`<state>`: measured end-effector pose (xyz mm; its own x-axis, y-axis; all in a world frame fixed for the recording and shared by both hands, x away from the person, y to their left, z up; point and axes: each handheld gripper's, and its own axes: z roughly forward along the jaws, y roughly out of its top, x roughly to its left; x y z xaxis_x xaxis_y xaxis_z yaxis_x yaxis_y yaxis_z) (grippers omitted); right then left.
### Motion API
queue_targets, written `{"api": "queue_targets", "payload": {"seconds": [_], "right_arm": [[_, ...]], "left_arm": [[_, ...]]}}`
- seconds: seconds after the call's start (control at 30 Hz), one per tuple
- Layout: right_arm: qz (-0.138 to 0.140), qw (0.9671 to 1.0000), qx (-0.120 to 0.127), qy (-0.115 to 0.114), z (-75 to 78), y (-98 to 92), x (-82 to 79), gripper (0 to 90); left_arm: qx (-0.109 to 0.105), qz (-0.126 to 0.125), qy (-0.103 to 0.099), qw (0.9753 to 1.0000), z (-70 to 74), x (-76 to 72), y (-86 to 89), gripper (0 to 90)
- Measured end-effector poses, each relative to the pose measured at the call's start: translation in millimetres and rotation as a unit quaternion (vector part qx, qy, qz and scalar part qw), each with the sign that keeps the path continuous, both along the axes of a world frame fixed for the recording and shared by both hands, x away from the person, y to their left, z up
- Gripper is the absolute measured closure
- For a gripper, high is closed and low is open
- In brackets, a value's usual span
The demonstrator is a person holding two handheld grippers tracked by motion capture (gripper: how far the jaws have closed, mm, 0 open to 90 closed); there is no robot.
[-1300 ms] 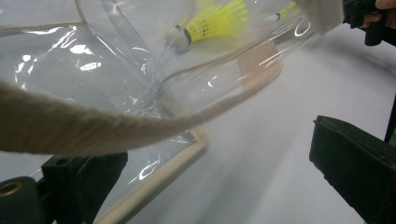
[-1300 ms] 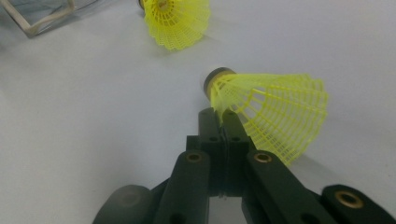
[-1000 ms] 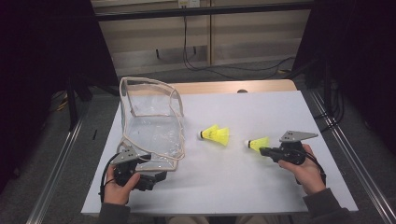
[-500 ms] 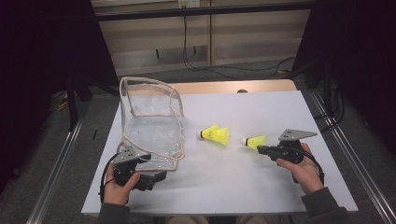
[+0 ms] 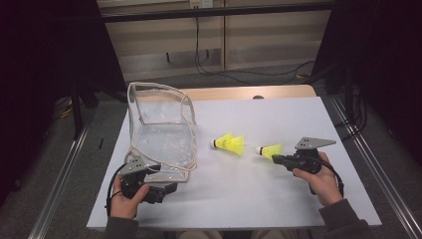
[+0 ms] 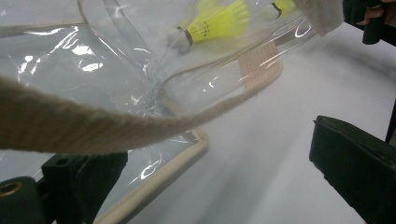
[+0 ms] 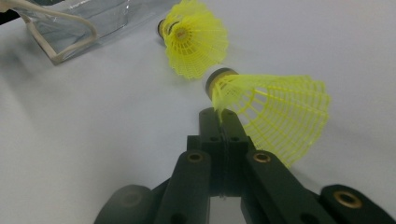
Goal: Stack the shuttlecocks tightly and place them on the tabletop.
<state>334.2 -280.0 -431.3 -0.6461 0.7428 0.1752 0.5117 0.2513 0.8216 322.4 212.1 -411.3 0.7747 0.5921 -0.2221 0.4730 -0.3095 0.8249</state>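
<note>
High view: white table (image 5: 259, 199), dark room.

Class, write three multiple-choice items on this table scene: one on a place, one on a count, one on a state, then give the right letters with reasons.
1. Where does the clear bag stand on the table?
A. on its left part
B. on its right edge
C. in the far right corner

2. How many yellow shuttlecocks are there?
A. one
B. two
C. four

3. What is the state of the right claw?
A. wide open over the bag
B. shut on nothing
C. shut on a shuttlecock's skirt

Key:
1 A, the high view has the bag by the left claw.
2 B, a free shuttlecock lies beside the held shuttlecock.
3 C, the right gripper view has the jaws closed together on the net skirt's edge.
</note>
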Motion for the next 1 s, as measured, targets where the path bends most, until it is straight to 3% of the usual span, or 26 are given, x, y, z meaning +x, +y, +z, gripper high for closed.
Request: {"api": "queue_targets", "payload": {"seconds": [1.0], "right_arm": [[0.004,1.0000,-0.002,-0.009,0.6,11.9,9.3,89.9]], "left_arm": [[0.000,-0.002,0.001,1.0000,-0.3,-0.2,-0.1,4.2]]}}
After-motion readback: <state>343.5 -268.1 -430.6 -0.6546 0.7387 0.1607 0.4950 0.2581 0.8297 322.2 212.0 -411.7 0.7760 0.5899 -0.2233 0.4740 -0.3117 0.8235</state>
